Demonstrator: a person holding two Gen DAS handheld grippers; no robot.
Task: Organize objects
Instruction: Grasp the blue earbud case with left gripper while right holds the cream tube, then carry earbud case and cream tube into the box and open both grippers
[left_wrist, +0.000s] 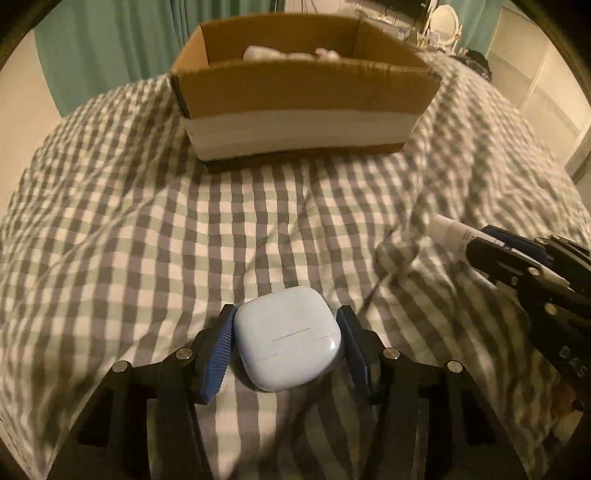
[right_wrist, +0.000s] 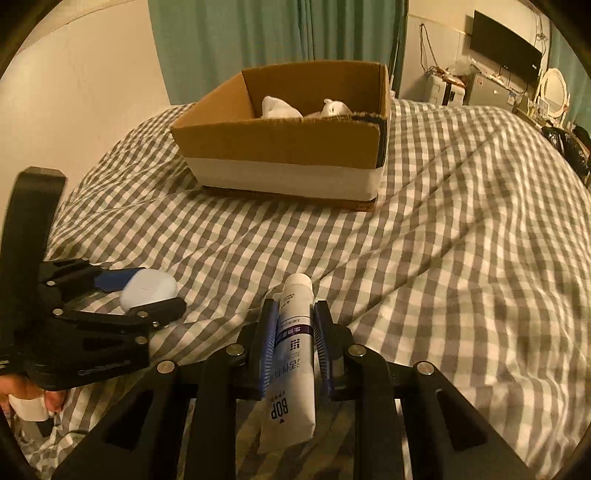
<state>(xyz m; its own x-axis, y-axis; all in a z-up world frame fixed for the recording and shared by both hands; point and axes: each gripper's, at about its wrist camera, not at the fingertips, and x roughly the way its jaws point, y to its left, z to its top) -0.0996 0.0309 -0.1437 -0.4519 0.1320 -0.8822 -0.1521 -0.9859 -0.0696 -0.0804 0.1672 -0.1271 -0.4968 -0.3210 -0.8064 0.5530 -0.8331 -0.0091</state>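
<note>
My left gripper (left_wrist: 286, 317) is shut on a pale blue earbud case (left_wrist: 288, 338), held just above the checked bedspread. The case also shows in the right wrist view (right_wrist: 147, 288), held by the left gripper (right_wrist: 147, 291). My right gripper (right_wrist: 294, 314) is shut on a white toothpaste tube (right_wrist: 291, 354) with a purple band, cap pointing forward. In the left wrist view the tube (left_wrist: 448, 232) and right gripper (left_wrist: 487, 243) are at the right edge. An open cardboard box (left_wrist: 303, 107) (right_wrist: 288, 155) stands ahead on the bed, holding white objects (right_wrist: 280, 107).
The grey-and-white checked bedspread (right_wrist: 461, 240) covers the whole bed. Teal curtains (right_wrist: 258, 40) hang behind the box. A wall television (right_wrist: 504, 48), cluttered shelf and round white mirror (right_wrist: 552, 90) stand at the far right.
</note>
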